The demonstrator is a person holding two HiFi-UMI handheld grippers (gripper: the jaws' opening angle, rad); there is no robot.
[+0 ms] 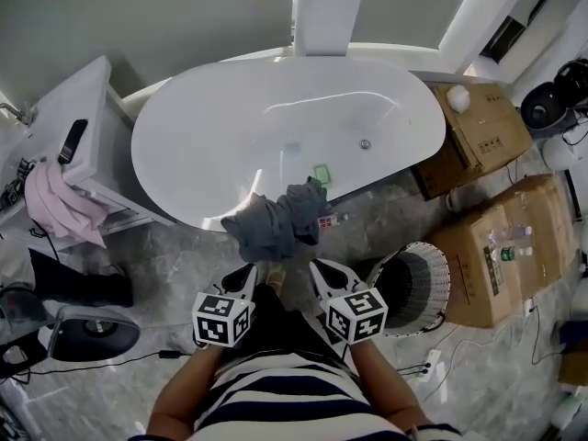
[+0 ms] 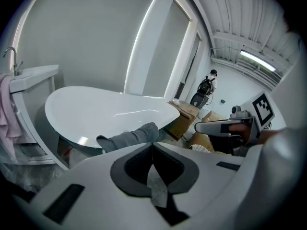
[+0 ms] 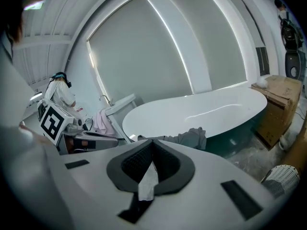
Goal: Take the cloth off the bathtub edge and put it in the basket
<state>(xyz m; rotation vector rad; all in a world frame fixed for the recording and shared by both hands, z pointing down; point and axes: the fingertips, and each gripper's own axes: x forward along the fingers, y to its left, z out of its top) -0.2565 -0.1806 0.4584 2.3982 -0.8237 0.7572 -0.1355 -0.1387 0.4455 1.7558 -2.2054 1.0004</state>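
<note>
The left tongs [image 2: 152, 146] are pressed together with nothing between them, and the right tongs [image 3: 152, 143] are likewise closed and empty. Both point toward the grey cloth [image 1: 276, 220], which lies bunched over the near edge of the white bathtub [image 1: 165, 177], just ahead of their tips. The white basket [image 1: 427, 288] stands on the floor to the right, beside cardboard boxes [image 1: 501, 246]
</note>
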